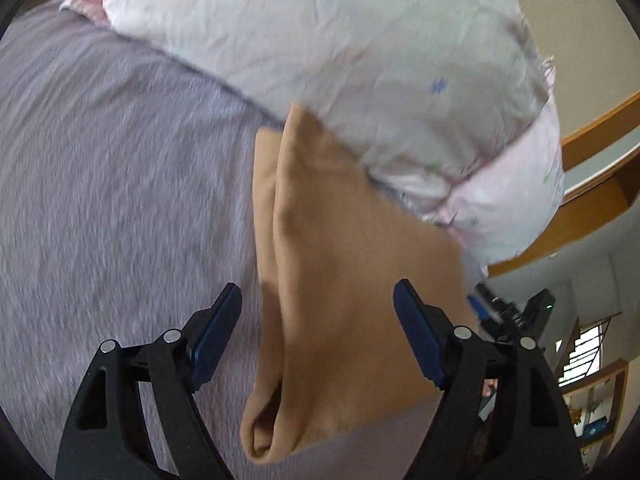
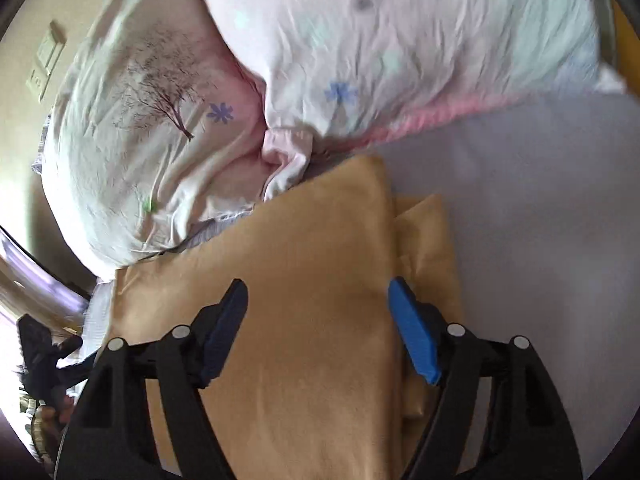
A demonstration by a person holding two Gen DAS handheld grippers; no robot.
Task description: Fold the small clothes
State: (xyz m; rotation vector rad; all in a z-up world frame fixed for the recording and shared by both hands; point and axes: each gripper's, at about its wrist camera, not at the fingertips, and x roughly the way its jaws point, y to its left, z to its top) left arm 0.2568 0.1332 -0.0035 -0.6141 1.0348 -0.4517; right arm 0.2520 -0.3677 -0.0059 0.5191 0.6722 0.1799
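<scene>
While folded on the bed sheet (image 1: 100, 180), tan garment (image 1: 340, 280) lengthwise toward pillows (image 1: 360, 60); left gripper (image 1: 316, 320) and right gripper (image 2: 318, 316) both spread, empty.

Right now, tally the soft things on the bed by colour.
Tan folded garment: 1
White-and-pink printed pillows: 2
Lavender bedsheet: 1
Total: 4
Both tools, left and right, are open over the garment.
</scene>
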